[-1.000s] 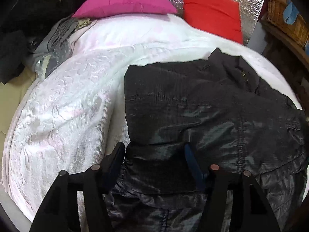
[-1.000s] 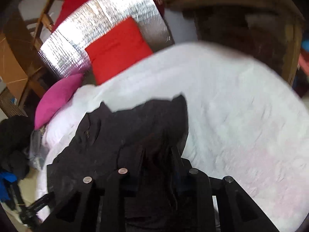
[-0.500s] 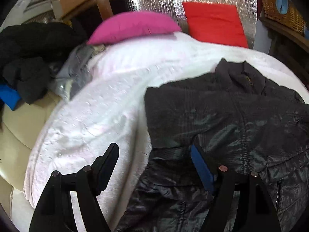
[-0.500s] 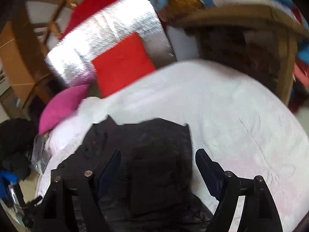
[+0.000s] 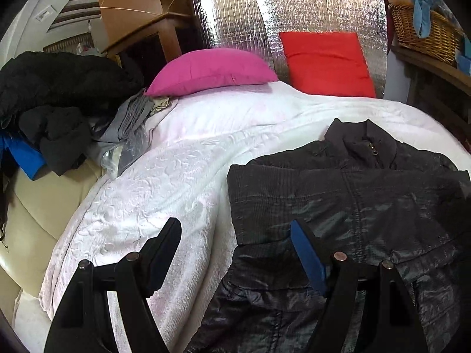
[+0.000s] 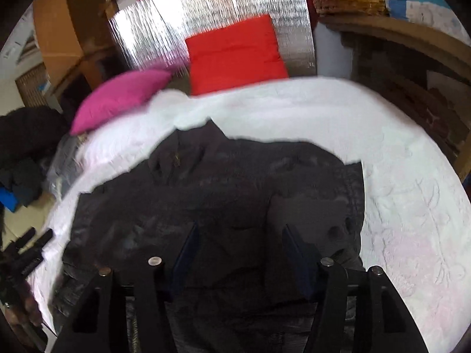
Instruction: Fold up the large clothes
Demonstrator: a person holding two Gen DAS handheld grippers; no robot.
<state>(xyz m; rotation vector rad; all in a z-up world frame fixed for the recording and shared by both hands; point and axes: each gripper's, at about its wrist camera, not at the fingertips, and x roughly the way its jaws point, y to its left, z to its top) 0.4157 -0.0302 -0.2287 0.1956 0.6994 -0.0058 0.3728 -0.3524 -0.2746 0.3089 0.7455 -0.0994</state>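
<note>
A black shiny jacket (image 5: 353,200) lies flat on the white bedspread (image 5: 164,182), collar toward the pillows, both sleeves folded in across its front. My left gripper (image 5: 235,235) is open and empty above the jacket's left edge. My right gripper (image 6: 240,238) is open and empty above the jacket's lower middle (image 6: 235,194). The right wrist view is blurred. The left gripper (image 6: 26,250) also shows at the left edge of the right wrist view.
A pink pillow (image 5: 212,70) and a red pillow (image 5: 326,61) lean against a silver panel (image 5: 294,17) at the head of the bed. A heap of dark and grey clothes (image 5: 59,111) lies on the left. A wicker basket (image 5: 424,32) sits on a shelf at the right.
Both grippers let go of the jacket's folded sleeves, opened and pulled back and up. The jacket now lies with both sleeves folded in.
</note>
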